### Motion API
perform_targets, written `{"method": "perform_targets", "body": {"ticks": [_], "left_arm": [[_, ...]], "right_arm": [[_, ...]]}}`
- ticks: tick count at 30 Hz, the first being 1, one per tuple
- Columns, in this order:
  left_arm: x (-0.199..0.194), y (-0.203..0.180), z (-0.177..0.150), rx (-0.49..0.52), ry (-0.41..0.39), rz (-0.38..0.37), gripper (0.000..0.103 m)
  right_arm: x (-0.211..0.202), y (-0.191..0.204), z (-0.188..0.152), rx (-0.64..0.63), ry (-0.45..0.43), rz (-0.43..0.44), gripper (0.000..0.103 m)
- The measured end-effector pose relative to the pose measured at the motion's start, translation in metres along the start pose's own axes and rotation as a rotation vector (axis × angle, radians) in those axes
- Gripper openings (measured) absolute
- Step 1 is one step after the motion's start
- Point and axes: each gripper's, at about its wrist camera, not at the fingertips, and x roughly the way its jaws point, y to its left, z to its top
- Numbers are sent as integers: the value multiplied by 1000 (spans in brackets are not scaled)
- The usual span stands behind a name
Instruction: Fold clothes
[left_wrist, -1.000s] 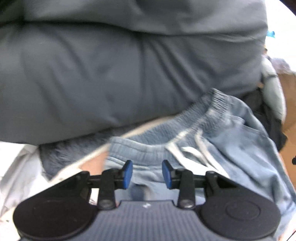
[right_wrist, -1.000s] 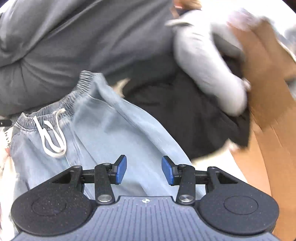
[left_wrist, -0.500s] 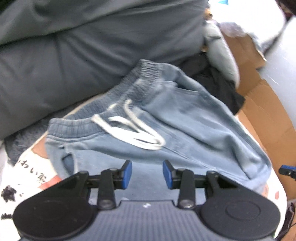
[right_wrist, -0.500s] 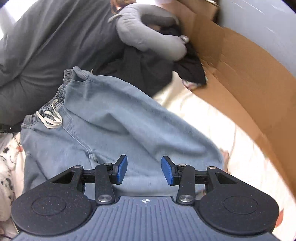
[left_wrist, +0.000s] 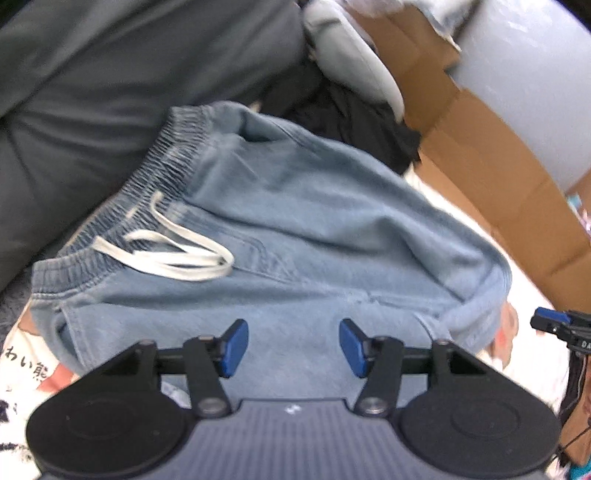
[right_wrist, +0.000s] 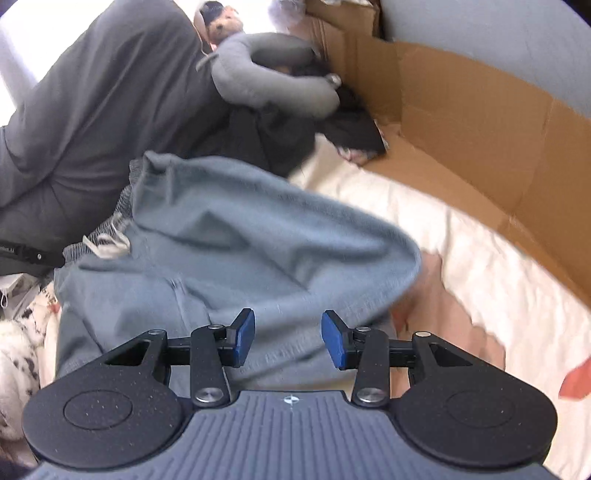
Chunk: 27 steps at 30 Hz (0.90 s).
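Hovering over blue shorts (left_wrist: 295, 221), left tongs (left_wrist: 293, 347) opening, right tongs (right_wrist: 288, 338) parted, both empty; cardboard (right_wrist: 480, 122) beside.

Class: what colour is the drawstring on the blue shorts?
Off-white drawstring; the left wrist view shows it best.

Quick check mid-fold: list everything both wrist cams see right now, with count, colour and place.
shorts: one, light blue, spread on the bed, centre
drawstring: one, white, at the shorts' waistband
duvet: one, dark grey, behind the shorts
black garment: one, beyond the shorts
neck pillow: one, grey, on the black garment
cardboard box: one, brown, far side
bed sheet: one, cream, printed, under everything
left gripper: blue pads, jaws opening, nothing between
right gripper: blue pads, open, empty
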Motion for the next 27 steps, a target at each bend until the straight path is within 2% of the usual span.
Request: {"method": "perform_targets", "body": {"ticks": [8,9,10,11,13,21,23,27], "left_arm": [[29,-16,-13,40,43,-42,59],[32,-18,-16,52,42,-43,60],[34,-20,-18,64,38,-47,66],[36,-22,-22,86,31,-62,72],[40,-27,-31,126,19,-85,74],[58,-52,-43,149,33,-185,74],[63,-62,-48,170,53,-217,74],[69,-78,-63,195,107,-279,74]], "right_arm": [[35,-19,-54,155,-11,34,48],[37,-21,-60,180,-19,42,48],[39,-21,-67,197,-24,48,48],[42,-19,-72,187,-17,39,48],[48,-14,-81,158,1,15,48],[63,-3,-107,115,81,31,45],[66,0,-113,109,100,33,46],[65,12,-122,115,124,94,40]]}}
